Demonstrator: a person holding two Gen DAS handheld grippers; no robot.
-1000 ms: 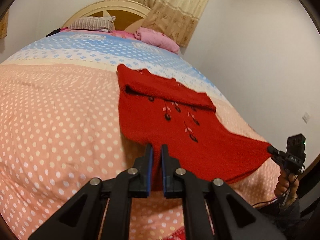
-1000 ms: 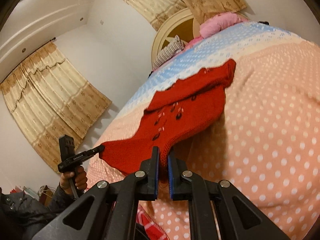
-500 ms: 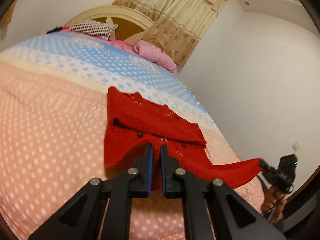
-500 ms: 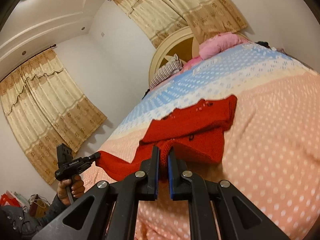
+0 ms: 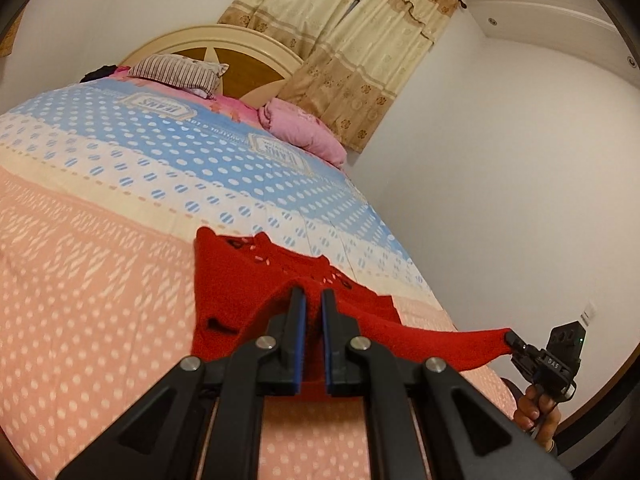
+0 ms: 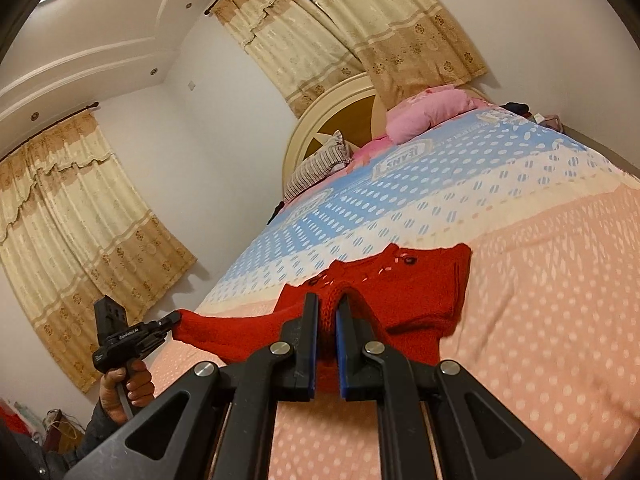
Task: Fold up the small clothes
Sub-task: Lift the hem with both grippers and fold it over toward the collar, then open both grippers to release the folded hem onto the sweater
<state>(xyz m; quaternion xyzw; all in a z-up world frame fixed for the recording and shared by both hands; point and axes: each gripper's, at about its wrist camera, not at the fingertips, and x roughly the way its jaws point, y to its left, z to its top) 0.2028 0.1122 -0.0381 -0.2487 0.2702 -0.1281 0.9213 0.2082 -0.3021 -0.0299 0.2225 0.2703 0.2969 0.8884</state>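
A red knitted cardigan (image 5: 236, 280) with dark buttons lies on the bed, collar end toward the headboard. Its lower hem is lifted off the bedspread and stretched taut between both grippers. My left gripper (image 5: 314, 296) is shut on one hem corner, with red knit pinched between its blue pads. My right gripper (image 6: 328, 300) is shut on the other corner of the cardigan (image 6: 424, 276). Each view shows the other gripper at the far end of the hem: the right gripper (image 5: 510, 337) held by a hand, the left gripper (image 6: 176, 316) likewise.
The bed (image 5: 100, 280) has a dotted peach and blue bedspread. A striped pillow (image 5: 180, 74) and a pink pillow (image 5: 304, 128) sit by the round headboard (image 5: 240, 64). A white wall runs along the bed's right side, and beige curtains (image 6: 80, 220) hang behind.
Both grippers have risen and moved toward the headboard with the hem in them. The cardigan's lower half has come off the bedspread and now hangs over its upper half.
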